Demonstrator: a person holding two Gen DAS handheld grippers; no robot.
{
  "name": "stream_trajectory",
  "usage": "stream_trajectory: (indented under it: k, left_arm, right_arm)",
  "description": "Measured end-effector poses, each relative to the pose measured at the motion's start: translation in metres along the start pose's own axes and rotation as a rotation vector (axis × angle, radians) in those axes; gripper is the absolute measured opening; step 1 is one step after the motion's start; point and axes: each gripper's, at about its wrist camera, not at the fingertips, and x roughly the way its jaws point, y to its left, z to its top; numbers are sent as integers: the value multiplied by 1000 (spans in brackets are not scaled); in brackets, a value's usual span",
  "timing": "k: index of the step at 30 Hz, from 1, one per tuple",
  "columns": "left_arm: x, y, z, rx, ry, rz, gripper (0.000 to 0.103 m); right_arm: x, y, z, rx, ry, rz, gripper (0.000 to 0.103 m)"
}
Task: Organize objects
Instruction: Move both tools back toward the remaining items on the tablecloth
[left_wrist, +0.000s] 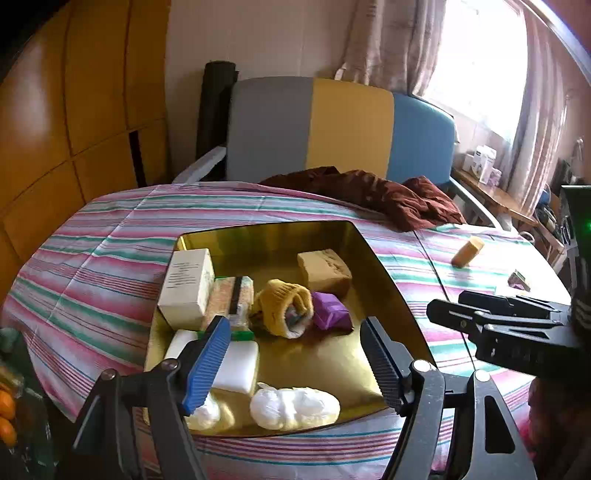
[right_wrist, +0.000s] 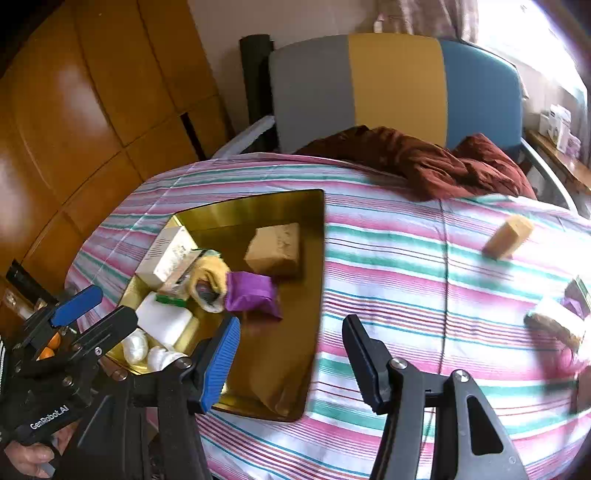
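A: Left wrist: left gripper (left_wrist: 295, 354) spread, empty, above the tray (left_wrist: 380, 266); block (left_wrist: 468, 252) lies well right of it.

B: Right wrist: right gripper (right_wrist: 291, 363) spread, empty, at the tray's (right_wrist: 314, 258) right edge. I'd square onto the block (right_wrist: 509, 236) before closing.

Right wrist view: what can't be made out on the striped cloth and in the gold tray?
- Pale bundle at the right edge: blurred, overexposed, cut off.
- White wrapped rolls in the gold metal tray: partly behind the left gripper.
- White printed box: text too small.
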Motion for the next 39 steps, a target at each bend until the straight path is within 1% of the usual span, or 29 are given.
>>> stream_trajectory:
  k: [8, 13, 16, 22, 24, 29, 31, 35, 37, 39]
  left_arm:
    - [4, -22, -1, 64, 14, -36, 75]
    - [7, -43, 0, 118, 18, -78, 75]
    - [8, -54, 1, 145, 21, -104, 75]
    - [13, -77, -1, 191, 42, -150, 75]
    - [13, -84, -1, 203, 45, -160, 75]
    - [18, -102, -2, 234, 68, -198, 75]
    - [21, -109, -2, 249, 73, -202, 75]
    - [26, -126, -2, 284, 86, -225, 75]
    - [29, -134, -2, 293, 102, -246, 75]
    - [32, -140, -1, 296, 113, -253, 76]
  right_arm:
    - [-7, -35, -11, 74, 12, -51, 58]
    - [-13, -63, -20, 122, 34, -104, 58]
    - [-18, -82, -25, 165, 45, -119, 58]
    - [-42, -139, -37, 292, 63, -181, 58]
    - [-54, -162, -42, 340, 67, -214, 58]
    - [-93, -227, -59, 481, 52, -315, 58]
    - [-110, -254, -66, 533, 49, -373, 58]
    - [-129, -294, -77, 608, 64, -448, 58]
    - [-136, -308, -79, 642, 57, -486, 58]
    - [-140, -313, -75, 630, 38, -465, 58]
